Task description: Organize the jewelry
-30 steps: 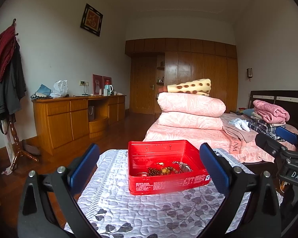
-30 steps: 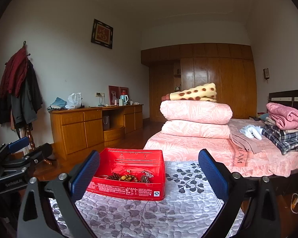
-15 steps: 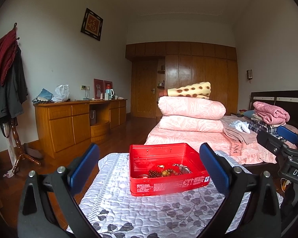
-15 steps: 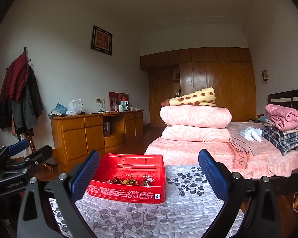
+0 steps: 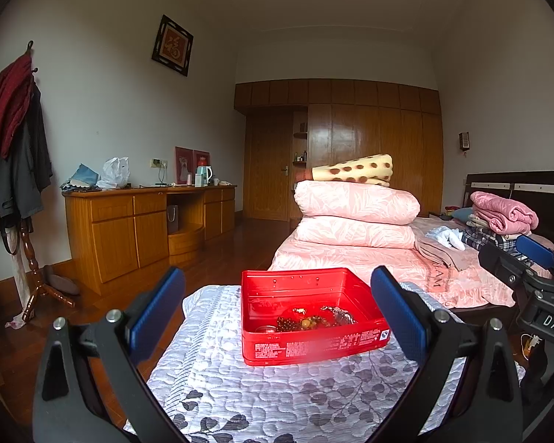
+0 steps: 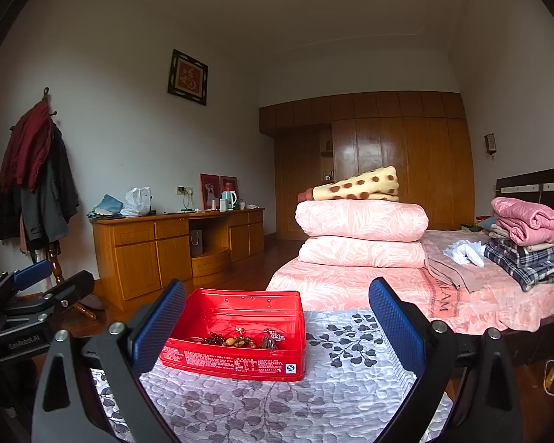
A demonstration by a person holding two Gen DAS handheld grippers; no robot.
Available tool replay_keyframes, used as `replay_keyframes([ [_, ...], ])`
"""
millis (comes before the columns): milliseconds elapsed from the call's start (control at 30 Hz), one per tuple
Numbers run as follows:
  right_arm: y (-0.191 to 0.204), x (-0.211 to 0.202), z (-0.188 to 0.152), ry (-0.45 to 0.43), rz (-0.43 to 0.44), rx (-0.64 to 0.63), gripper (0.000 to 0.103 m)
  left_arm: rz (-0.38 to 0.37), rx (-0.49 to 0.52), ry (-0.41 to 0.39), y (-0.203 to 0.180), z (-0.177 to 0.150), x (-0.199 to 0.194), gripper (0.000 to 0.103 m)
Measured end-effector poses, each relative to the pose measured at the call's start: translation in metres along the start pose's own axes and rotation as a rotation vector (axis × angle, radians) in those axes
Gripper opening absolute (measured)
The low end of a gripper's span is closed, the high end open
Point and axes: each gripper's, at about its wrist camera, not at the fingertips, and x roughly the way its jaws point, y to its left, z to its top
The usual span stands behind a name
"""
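Holding both the left hand-held gripper [image 5: 277, 310] and right hand-held gripper [image 6: 277, 319] spread and empty before the red tin [image 5: 310, 317], I judge the jewelry [image 5: 312, 321] inside its near wall light, tangly, best pinched by the beads.

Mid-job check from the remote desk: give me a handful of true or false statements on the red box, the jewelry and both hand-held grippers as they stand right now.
1. The red box sits on the quilted cover. True.
2. The box has its lid on. False: it is open on top, with the jewelry visible inside.
3. The left hand-held gripper is open and holds nothing. True.
4. The right hand-held gripper is shut on a bracelet. False: its jaws stand wide apart and empty.
5. The jewelry lies spread on the cover beside the box. False: it lies in the box, on its floor.
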Motion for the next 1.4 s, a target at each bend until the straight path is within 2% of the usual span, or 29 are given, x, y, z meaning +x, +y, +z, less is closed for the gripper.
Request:
replay_keyframes([
  [1400, -0.0017, 0.0010, -0.0012, -0.002, -0.001, -0.002, 0.097, 0.008, -0.003, 0.004, 0.0019, -0.0019, 0.0019, 0.097],
])
